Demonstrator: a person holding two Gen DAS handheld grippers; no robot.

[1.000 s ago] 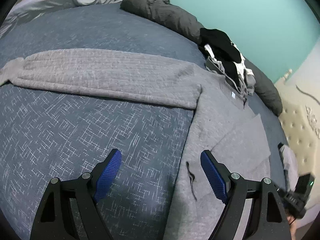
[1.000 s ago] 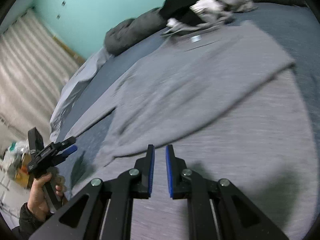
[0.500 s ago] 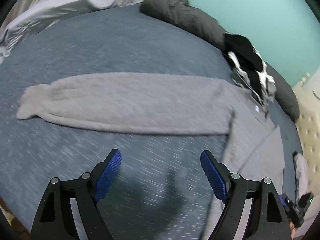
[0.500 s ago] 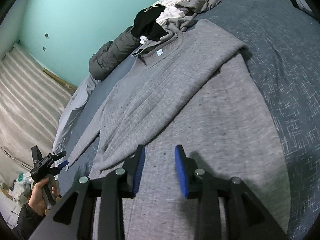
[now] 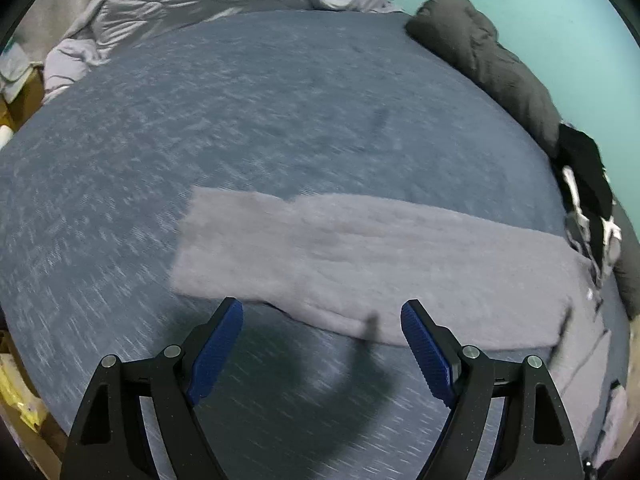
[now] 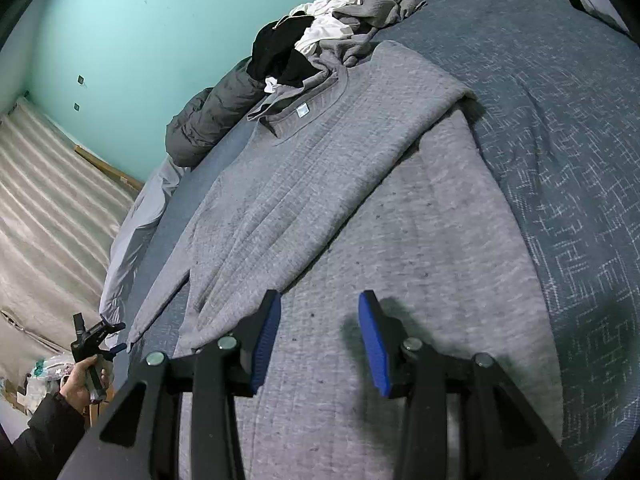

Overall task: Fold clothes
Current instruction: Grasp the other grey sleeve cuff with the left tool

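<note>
Sweater flat on the bed, one sleeve already folded in

Right gripper (image 6: 318, 340) was opening, empty, over the sweater (image 6: 360, 208) body; left gripper (image 5: 322, 354) hung wide, released, the outstretched sleeve (image 5: 340, 256) just ahead – best pinch its cuff end squarely

I see a blue patterned bedspread (image 6: 560, 160) beneath a teal wall (image 6: 140, 20). A dark grey duvet roll (image 5: 492, 64) lies along its far edge, and pale curtains (image 6: 44, 208) hang nearby.
</note>
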